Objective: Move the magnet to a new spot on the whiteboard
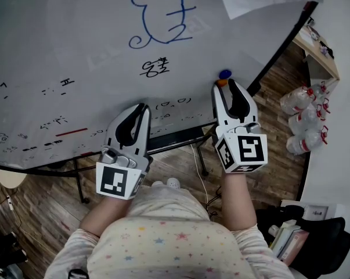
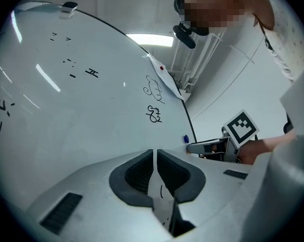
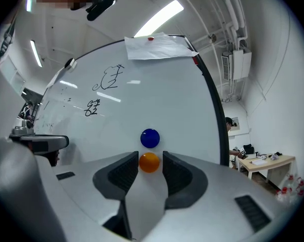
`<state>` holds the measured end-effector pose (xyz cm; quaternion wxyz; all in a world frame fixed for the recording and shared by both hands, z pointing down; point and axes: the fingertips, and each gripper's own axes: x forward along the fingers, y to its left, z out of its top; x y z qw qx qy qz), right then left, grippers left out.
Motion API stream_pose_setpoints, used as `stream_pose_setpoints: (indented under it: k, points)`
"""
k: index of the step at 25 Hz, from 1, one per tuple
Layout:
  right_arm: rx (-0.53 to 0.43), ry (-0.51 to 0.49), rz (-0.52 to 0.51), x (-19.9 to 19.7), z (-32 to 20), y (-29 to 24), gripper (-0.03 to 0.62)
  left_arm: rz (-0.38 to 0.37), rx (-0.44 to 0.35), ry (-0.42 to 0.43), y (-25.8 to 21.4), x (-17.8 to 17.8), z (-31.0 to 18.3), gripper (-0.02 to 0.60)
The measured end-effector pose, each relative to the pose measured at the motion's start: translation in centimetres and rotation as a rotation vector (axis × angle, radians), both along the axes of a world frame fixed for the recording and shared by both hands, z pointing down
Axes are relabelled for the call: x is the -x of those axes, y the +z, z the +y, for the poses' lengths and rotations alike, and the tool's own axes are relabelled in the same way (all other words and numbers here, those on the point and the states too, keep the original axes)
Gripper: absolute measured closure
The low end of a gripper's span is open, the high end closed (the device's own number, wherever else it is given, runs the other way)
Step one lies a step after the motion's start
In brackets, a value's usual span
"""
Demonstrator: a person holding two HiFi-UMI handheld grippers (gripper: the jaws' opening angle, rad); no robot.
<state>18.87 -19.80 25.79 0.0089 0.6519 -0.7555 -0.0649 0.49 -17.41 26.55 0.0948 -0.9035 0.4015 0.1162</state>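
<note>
Right gripper view is giving the clearest look at the step in hand. The right gripper (image 3: 149,159) is nosing up to the whiteboard (image 3: 141,100) with a jaw on either side of the orange magnet (image 3: 149,164). Its pads are seeming to press on the magnet's rim, so I am reading it as gripping that magnet, though a sliver of gap on one side is hard to rule out. A blue magnet (image 3: 150,138) is sitting just beyond the jaw tips, very close to the orange one. The left gripper (image 2: 155,154) is waiting off to the right gripper's left, its jaws drawn together to a thin slit with nothing between them, and taking no part. To my eye the grasp is the step now being made. To do it well, the person should be squeezing squarely across the widest part, since a small round magnet is likely to pop out of a skewed pinch. The pull should be going back toward the gripper's own body, away from the blue magnet, so that one is not getting nudged.
</note>
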Motion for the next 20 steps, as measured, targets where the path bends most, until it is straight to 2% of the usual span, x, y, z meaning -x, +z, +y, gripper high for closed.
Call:
stream_pose_setpoints:
  k: [8,20]
  points:
    - [-0.001,-0.010,-0.004,0.2,0.7,-0.3,0.438,0.011,0.017,-0.008,0.1,0.4,-0.1,0.549]
    - [-0.010,-0.010,-0.013,0.5,2.1,-0.5,0.473,0.015,0.016,-0.017,0.3,1.1,0.7,0.549]
